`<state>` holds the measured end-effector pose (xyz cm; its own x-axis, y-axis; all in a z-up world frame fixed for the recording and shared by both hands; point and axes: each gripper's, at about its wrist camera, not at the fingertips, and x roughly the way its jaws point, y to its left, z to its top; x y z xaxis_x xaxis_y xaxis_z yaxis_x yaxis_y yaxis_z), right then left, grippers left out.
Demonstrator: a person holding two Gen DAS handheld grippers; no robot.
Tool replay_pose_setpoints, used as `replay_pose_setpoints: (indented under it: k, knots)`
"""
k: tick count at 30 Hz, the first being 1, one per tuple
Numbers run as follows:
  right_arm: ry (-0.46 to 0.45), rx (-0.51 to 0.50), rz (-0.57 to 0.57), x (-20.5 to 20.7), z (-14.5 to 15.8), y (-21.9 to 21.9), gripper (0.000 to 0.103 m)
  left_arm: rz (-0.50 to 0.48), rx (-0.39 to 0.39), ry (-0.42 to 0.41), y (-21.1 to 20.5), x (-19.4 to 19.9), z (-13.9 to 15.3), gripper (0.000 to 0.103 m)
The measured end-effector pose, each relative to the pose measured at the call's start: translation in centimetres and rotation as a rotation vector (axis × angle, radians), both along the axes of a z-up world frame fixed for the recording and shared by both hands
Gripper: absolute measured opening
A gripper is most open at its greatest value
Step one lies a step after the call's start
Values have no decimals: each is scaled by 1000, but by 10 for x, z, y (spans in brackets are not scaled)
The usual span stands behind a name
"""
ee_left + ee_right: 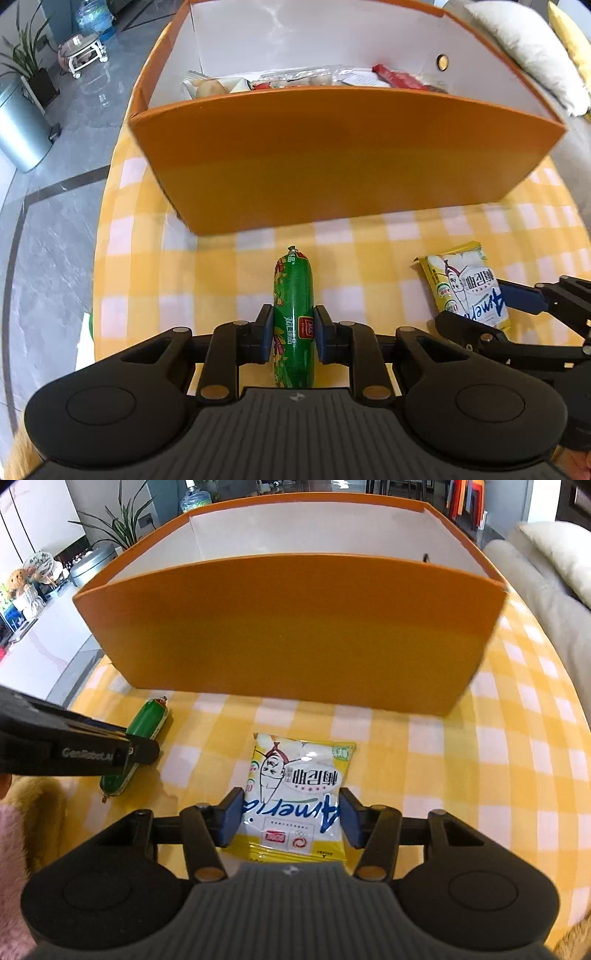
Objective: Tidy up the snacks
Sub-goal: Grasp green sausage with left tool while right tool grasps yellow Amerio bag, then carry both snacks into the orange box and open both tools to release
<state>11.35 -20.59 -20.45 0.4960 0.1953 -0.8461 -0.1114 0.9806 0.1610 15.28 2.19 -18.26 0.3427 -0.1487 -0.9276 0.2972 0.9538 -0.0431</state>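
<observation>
A green sausage stick (293, 295) lies on the yellow checked tablecloth (229, 258). My left gripper (293, 330) is shut on it, pads touching both sides. A yellow and white snack packet (295, 794) lies flat to its right. My right gripper (290, 816) straddles the packet, pads at its two edges. The orange box (332, 155) stands behind both, with several snacks (314, 77) inside. The sausage (147, 723) and left gripper (125, 751) also show in the right wrist view, the packet (465, 284) and right gripper (491, 306) in the left wrist view.
The table's left edge drops to a grey tiled floor (55, 221) with a metal bin (18, 129) and a plant (26, 55). A sofa with a pale cushion (528, 48) sits behind the box on the right.
</observation>
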Motion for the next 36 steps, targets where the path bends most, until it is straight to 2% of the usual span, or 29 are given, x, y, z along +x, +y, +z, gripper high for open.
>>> replay_pose_setpoints:
  k: [4, 10, 18, 26, 31, 36]
  knots:
    - [-19, 13, 18, -13, 14, -9, 52, 37, -58, -15, 4, -17, 18, 24]
    - [-85, 49, 23, -32, 44, -22, 52, 22, -121, -84, 0, -39, 57, 24]
    - [-200, 84, 15, -49, 90, -39, 52, -15, -165, -181, -15, -39, 107, 24]
    - [-330, 46, 64, -29, 138, -45, 52, -50, -116, -267, -30, -6, 135, 24]
    - [-395, 1, 92, 1, 164, -46, 52, -55, -92, -293, -30, 16, 146, 24]
    - [-418, -34, 124, 40, 183, -42, 52, -50, -54, -295, -27, 44, 145, 24]
